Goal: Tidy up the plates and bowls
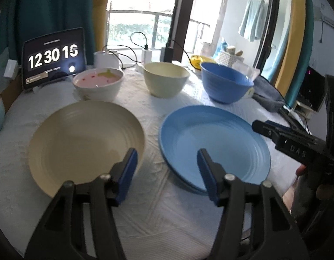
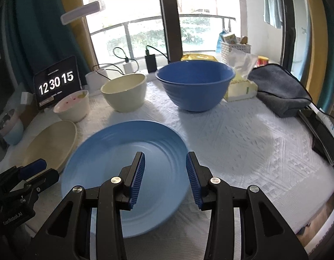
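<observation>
Three bowls stand in a row along the far edge of the table (image 2: 242, 134), which is covered with a white textured cloth. The small white bowl (image 1: 97, 84) toward the far left corner has a pink inside with a yellowish smear; whether that is food or a pattern I cannot tell. The cream bowl (image 1: 166, 79) in the middle and the big blue bowl (image 2: 195, 84) to its right look empty. Nearer the front edge lie the cream plate (image 1: 84, 143) on the left and the blue plate (image 2: 123, 173) just beside it, apart, both bare.

The left gripper (image 1: 167, 173) hangs over the gap between the two plates, jaws parted, nothing between them. The right gripper (image 2: 165, 179) hovers above the blue plate's right rim, jaws likewise apart and holding nothing.
</observation>
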